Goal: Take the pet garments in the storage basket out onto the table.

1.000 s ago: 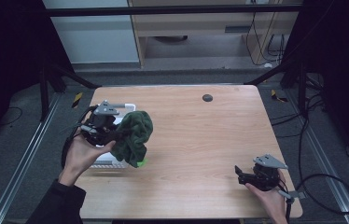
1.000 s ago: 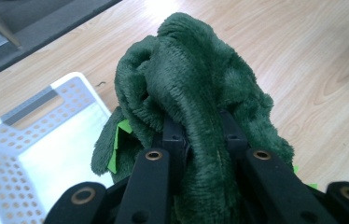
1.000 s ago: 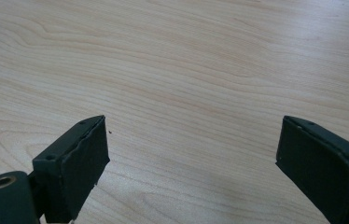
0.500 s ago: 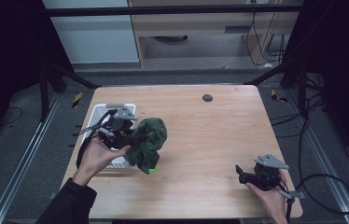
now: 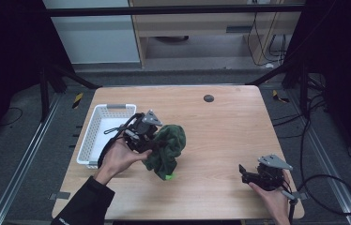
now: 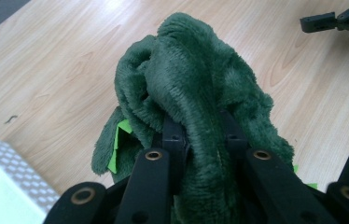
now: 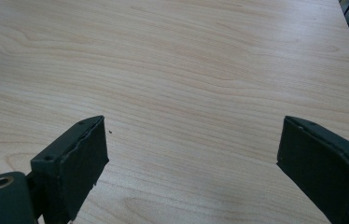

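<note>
A dark green plush toy with bright green patches (image 5: 168, 149) (image 6: 196, 88) hangs over the middle left of the wooden table (image 5: 220, 126), its lower end at the tabletop. My left gripper (image 5: 151, 138) (image 6: 200, 135) is shut on it, the fabric bunched between both black jaws. My right gripper (image 5: 245, 174) (image 7: 191, 154) rests low near the table's front right corner, open, with bare wood between its pads. That right gripper (image 6: 336, 21) also appears far off at the top right of the left gripper view.
A white perforated basket (image 5: 99, 136) (image 6: 0, 186) stands at the table's left edge, just behind the left hand. A small dark round disc (image 5: 208, 98) lies near the far edge. Metal frame rails and cables run along the floor on both sides.
The left hand has carried the green plush toy rightward and lower, away from the basket toward the table's middle. The right gripper has stayed put.
</note>
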